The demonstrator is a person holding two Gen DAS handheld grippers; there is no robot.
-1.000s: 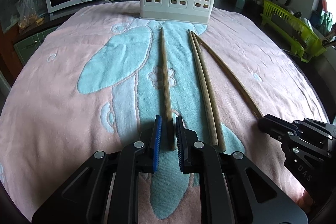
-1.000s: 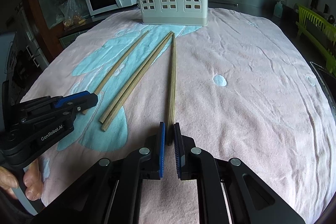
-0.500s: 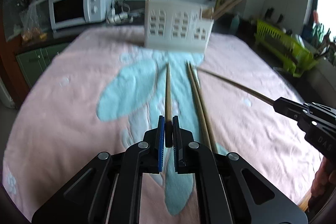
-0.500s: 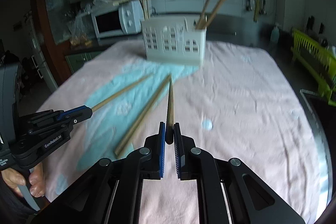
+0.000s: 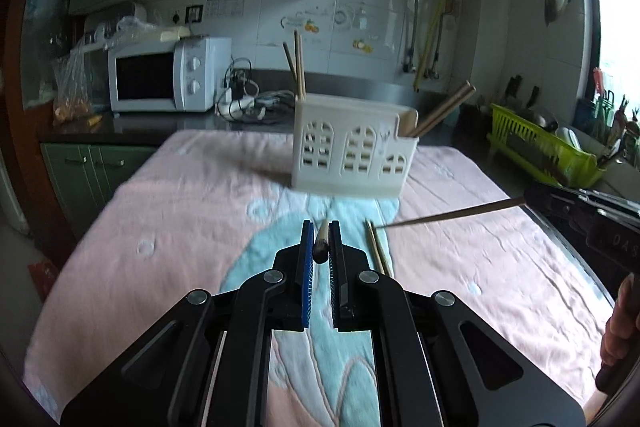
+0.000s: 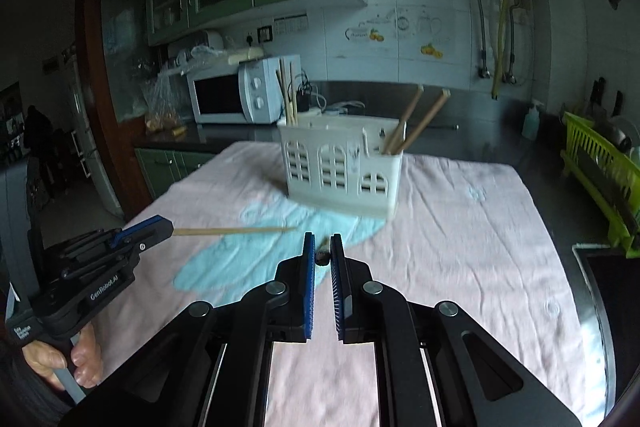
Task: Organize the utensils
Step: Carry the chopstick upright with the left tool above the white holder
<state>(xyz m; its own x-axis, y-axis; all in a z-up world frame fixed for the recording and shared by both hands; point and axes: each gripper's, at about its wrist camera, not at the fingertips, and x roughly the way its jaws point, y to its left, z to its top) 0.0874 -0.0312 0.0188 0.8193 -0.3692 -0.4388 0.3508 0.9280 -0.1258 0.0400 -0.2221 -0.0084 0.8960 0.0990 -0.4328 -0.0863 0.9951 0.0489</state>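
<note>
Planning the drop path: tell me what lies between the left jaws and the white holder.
In the left wrist view, only the towel lies between the left gripper, shut on a chopstick, and the white holder. A chopstick pair lies just right of that line.

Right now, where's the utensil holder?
The white holder stands upright at the far end of the pink towel, straight ahead of both grippers, with the microwave behind it to the left.

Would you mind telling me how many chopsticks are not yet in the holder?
4: one in the left gripper, one in the right gripper, and a pair lying on the towel.
</note>
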